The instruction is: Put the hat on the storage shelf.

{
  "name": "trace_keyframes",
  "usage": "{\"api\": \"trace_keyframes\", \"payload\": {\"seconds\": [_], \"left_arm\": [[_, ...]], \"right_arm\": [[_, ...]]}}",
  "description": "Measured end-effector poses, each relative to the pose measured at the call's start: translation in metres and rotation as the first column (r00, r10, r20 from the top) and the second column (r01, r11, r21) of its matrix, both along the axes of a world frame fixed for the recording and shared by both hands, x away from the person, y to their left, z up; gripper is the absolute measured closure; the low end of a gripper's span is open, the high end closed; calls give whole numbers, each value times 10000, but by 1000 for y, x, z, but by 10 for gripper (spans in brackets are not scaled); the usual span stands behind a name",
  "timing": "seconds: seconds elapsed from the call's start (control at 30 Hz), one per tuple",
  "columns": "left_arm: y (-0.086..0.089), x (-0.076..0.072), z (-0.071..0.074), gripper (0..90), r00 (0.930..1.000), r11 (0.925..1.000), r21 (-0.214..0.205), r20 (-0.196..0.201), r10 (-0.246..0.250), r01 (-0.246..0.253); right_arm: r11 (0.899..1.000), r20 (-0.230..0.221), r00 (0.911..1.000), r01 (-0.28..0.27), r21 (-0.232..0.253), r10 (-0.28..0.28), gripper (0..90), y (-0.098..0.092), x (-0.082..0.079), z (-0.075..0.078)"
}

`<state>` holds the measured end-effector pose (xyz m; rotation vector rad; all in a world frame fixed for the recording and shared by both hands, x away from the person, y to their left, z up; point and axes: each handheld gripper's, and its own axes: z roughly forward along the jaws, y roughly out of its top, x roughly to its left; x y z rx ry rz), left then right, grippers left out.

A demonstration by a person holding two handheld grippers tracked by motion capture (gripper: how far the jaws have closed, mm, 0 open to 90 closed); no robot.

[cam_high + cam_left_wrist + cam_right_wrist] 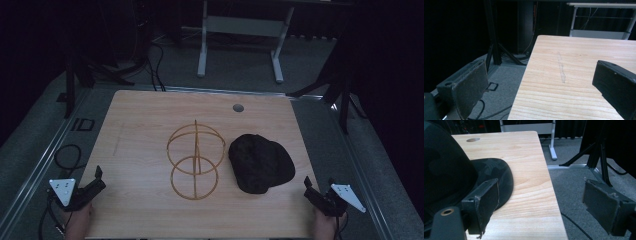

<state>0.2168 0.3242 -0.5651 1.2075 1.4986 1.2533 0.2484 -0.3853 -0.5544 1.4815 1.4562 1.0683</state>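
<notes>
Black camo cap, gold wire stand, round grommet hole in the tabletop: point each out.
Black camouflage cloth cap (260, 162): high view, middle of the crown.
Gold wire ring stand (194, 178): high view, central post inside the lower ring.
Round grey grommet hole (238, 107): high view, its centre.

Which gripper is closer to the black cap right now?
The right gripper: the black cap lies just ahead of it, beside the wire stand. The left gripper sits across the table.

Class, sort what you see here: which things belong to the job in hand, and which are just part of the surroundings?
Belonging to the job:
- black cap, lying beside the stand
- gold wire stand, upright mid-table
- left hand-held gripper, open
- right hand-held gripper, open

Just there:
- round hole in the table
- white desk frame behind
- floor cables
</notes>
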Motion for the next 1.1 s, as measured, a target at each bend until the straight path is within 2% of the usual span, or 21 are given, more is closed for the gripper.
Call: {"api": "trace_keyframes", "payload": {"seconds": [0.23, 0.43, 0.5, 0.57, 0.73, 0.87, 1.0, 1.1], "left_arm": [[-1, 0, 0, 6, 10000, 10000, 68, 18, -2, 2], [0, 0, 0, 6, 10000, 10000, 32, -5, -36, 36], [0, 0, 0, 6, 10000, 10000, 48, -15, -31, 31], [0, 0, 0, 6, 10000, 10000, 44, -22, -34, 34], [0, 0, 0, 6, 10000, 10000, 54, 3, -40, 40], [-1, 0, 0, 6, 10000, 9999, 111, -40, -54, 54], [-1, 0, 0, 6, 10000, 9999, 87, -38, -66, 66], [-1, 0, 0, 6, 10000, 9999, 103, -27, -71, 71]], "right_arm": [[10000, 72, 9999, 74, 63, -74, 136, -2, -1, 0], [9998, -43, 9998, 190, -65, -190, 136, 0, 0, 2], [9996, -105, 9999, 96, 248, -93, 136, 0, 0, 8], [9990, 29, 10000, -9, 457, 8, 136, 3, -1, 18], [9970, 399, 9975, -595, 498, 576, 135, 22, -4, 43], [9894, 553, 9885, -1424, 269, 1408, 130, 48, -5, 57], [9724, 514, 9711, -2335, 6, 2332, 130, 74, -4, 67], [9589, 496, 9577, -2838, 2, 2835, 130, 90, -2, 73]]}}
